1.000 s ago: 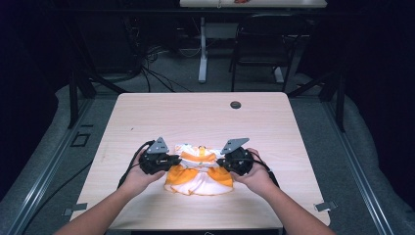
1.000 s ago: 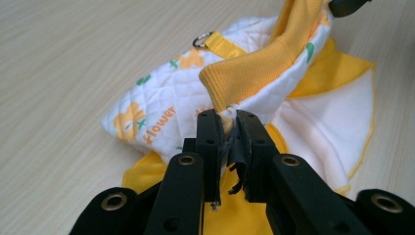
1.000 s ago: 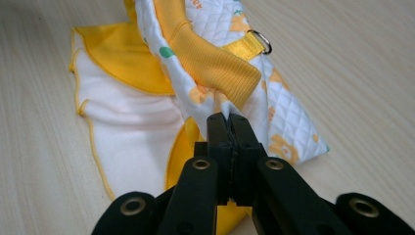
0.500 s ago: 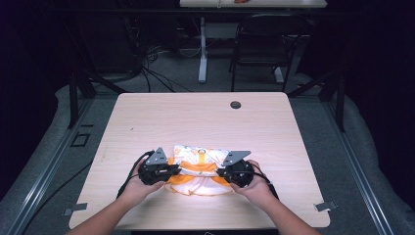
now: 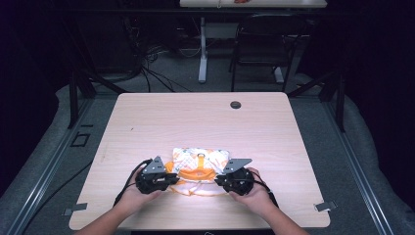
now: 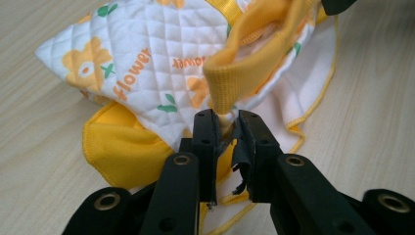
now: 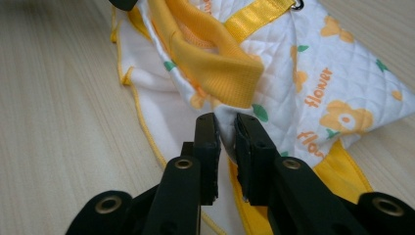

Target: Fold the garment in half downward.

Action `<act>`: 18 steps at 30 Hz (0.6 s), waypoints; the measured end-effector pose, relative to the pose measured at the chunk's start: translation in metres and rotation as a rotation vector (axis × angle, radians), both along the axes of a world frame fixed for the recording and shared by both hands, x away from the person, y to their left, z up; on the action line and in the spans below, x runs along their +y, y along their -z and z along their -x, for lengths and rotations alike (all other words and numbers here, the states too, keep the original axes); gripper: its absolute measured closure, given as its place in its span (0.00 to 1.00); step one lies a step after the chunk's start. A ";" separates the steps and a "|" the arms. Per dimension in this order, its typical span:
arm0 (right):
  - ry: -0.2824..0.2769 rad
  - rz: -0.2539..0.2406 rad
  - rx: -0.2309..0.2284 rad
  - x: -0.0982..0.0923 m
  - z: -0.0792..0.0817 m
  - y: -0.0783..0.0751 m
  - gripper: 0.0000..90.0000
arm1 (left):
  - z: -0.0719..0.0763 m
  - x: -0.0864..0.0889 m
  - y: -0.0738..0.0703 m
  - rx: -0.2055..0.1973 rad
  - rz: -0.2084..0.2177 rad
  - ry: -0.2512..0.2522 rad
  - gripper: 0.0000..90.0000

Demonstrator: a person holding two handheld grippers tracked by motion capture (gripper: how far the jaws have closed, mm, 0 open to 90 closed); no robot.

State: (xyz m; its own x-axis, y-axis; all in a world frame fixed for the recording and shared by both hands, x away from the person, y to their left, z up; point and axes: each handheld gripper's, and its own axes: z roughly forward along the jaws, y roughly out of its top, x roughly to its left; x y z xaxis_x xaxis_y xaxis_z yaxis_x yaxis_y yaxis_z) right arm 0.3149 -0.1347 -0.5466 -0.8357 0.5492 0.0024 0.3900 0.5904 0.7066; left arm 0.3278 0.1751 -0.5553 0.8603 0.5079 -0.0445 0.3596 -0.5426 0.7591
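A small quilted white garment (image 5: 200, 159) with orange flowers, the word "flower" and yellow ribbed trim lies folded on the wooden table (image 5: 195, 122) near its front edge. My left gripper (image 5: 175, 179) sits at its left front corner and my right gripper (image 5: 218, 180) at its right front corner. In the left gripper view the jaws (image 6: 226, 117) stand slightly apart, with a thin bit of the garment (image 6: 147, 73) between them under the yellow collar. In the right gripper view the gripper (image 7: 225, 120) shows a gap with the white edge of the garment (image 7: 303, 68) in it. Both pairs of jaws have just been opening.
A black round grommet (image 5: 236, 104) is set into the table near its far edge. Beyond the table stand a dark chair (image 5: 264, 44) and a desk leg, with cables on the floor. Bare wood lies to both sides of the garment.
Both hands came toward the front edge and sank, laying the garment flat in a fold. The jaws of both grippers have parted a little.
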 end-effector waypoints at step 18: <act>0.083 -0.025 0.015 0.004 -0.022 -0.006 0.63 | -0.029 -0.014 -0.008 0.011 -0.009 -0.056 0.57</act>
State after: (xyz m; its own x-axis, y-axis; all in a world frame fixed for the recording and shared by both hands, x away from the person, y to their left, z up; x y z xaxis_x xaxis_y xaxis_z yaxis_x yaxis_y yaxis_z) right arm 0.3373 -0.1306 -0.5401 -0.7869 0.6164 0.0295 0.4477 0.5374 0.7146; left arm 0.3569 0.1607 -0.5476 0.8300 0.5556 -0.0494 0.3982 -0.5282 0.7500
